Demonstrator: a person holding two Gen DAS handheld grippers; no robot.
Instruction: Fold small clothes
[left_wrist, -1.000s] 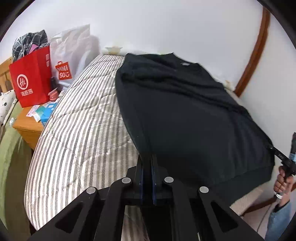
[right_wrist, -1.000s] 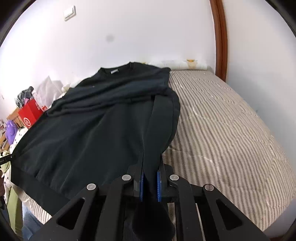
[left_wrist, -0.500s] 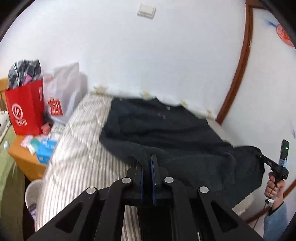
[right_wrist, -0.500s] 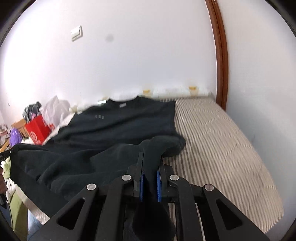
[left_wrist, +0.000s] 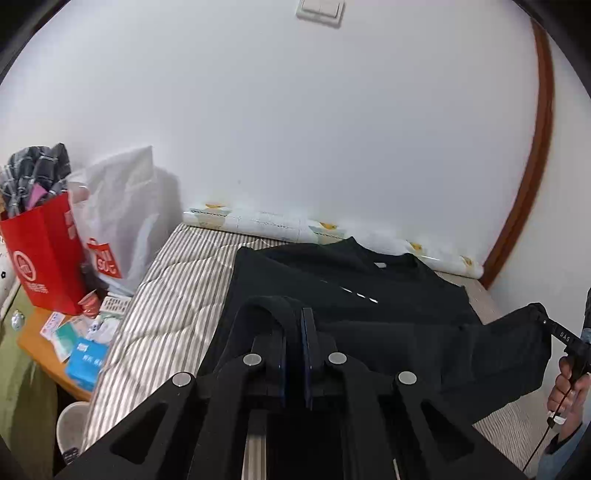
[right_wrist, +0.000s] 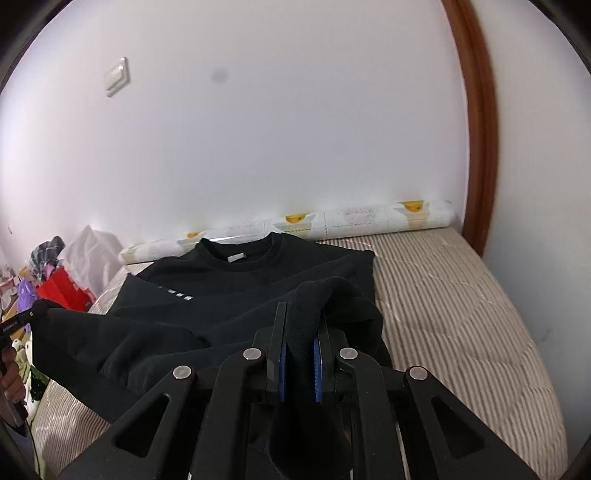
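- Since a second ago, both my grippers have risen and carried the hem of the black sweatshirt (left_wrist: 388, 295) up and toward its collar, so the lower half now drapes in the air over the chest.
- On my left gripper (left_wrist: 294, 321) the fingers are pressed together on a fold of the hem at the sweatshirt's left corner.
- On my right gripper (right_wrist: 300, 325) the fingers stand narrow, pinching a thick bunch of hem fabric that bulges up between the blue pads (right_wrist: 282, 365).
- Collar and shoulders of the sweatshirt lie flat on the striped bed (right_wrist: 443, 295), near the patterned roll (right_wrist: 332, 218) against the wall.
- Left of the bed, a red bag (left_wrist: 40, 258) and a white bag (left_wrist: 122, 229) stand on a wooden nightstand (left_wrist: 37, 347).
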